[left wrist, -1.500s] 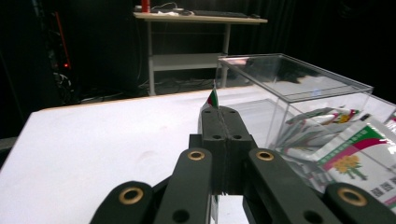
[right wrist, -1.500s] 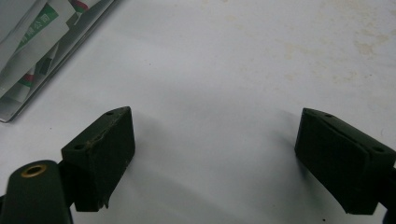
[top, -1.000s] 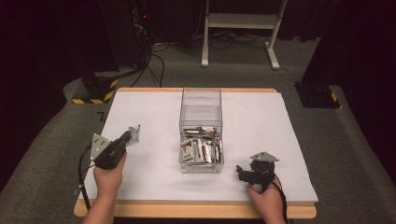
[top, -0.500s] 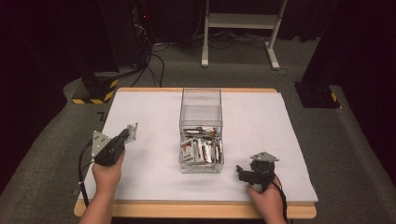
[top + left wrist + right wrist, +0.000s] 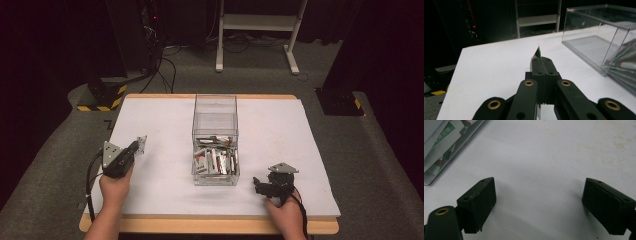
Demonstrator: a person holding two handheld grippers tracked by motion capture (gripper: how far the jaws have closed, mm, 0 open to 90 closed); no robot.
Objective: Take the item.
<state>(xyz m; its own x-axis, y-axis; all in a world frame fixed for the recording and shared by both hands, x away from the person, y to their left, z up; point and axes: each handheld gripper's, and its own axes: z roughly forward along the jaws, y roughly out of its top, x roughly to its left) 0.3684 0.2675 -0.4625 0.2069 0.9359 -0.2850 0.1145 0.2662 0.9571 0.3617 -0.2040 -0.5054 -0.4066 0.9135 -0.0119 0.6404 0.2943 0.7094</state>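
My left gripper (image 5: 136, 146) hovers over the left part of the white table (image 5: 165, 125), shut on a thin silvery packet (image 5: 142, 144). In the left gripper view the packet's red and green edge (image 5: 538, 52) pokes up past the closed jaw tips (image 5: 543, 60). A clear plastic box (image 5: 215, 107) stands mid-table. Its far half is empty and its near half holds several similar packets (image 5: 216, 160). My right gripper (image 5: 256, 184) rests low near the box's front right corner, open, with bare table between its jaws (image 5: 539, 202).
The box wall (image 5: 596, 42) lies to the right of the left gripper. Packets in the box (image 5: 444, 137) show at the upper left of the right gripper view. A white stand (image 5: 257, 30) and cables sit on the floor beyond the table.
The left gripper with its packet has drifted slightly to the left. The right gripper has stayed put.
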